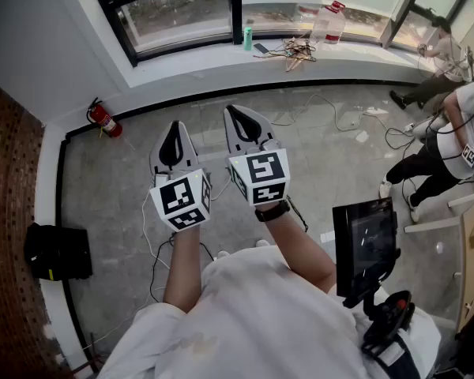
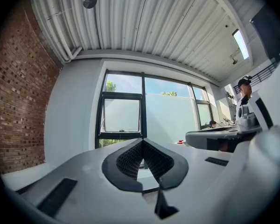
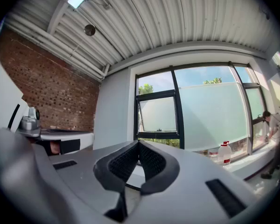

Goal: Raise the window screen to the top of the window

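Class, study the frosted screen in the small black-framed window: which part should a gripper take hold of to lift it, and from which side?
Probably the frosted screen is best taken at the middle of its lower edge, approached level from the room side. That edge runs horizontal, with greenery visible beneath it. Any handle there is too small to tell.

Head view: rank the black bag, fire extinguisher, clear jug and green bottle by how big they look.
1. black bag, largest.
2. clear jug and fire extinguisher: they look about alike, so I won't rank one over the other.
3. green bottle, smallest.
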The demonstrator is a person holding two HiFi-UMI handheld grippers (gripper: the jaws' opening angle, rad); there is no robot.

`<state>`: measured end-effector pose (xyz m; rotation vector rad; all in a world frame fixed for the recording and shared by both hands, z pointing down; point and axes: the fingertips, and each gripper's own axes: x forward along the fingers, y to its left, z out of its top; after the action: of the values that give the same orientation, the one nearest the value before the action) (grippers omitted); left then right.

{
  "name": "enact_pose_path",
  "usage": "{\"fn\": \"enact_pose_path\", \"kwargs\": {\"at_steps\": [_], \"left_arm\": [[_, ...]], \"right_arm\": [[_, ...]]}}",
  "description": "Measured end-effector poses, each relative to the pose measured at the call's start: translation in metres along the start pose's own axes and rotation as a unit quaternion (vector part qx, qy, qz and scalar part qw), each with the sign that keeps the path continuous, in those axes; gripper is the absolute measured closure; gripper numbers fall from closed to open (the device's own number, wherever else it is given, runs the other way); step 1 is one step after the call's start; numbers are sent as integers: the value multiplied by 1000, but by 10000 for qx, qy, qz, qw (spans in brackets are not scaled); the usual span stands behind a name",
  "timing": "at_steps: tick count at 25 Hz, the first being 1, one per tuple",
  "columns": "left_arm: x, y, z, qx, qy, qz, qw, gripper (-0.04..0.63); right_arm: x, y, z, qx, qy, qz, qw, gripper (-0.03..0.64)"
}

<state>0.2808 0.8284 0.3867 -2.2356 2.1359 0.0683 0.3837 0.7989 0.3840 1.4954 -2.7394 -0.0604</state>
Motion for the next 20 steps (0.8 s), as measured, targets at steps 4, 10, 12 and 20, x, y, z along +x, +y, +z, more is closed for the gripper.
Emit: {"fn": "enact_pose_path", "kwargs": {"at_steps": [4,10,12,20], "left_arm": [[-9,6,-2,-18,1,0,10000,594],[-18,6,-8,-24,47,58,10000,594],[-24,16,-8,-33,28,77,10000,594],[-52,53,-14,-123,-41,56,9999,594]], "right_arm": [[-6,13,9,-50,-296,-24,9995,617],[-13,12,2,129,-268,3,9996,617],[-13,19,0,157,-269,-37,9995,617],[-16,63,-2,460,-654,47,9968,617]]}}
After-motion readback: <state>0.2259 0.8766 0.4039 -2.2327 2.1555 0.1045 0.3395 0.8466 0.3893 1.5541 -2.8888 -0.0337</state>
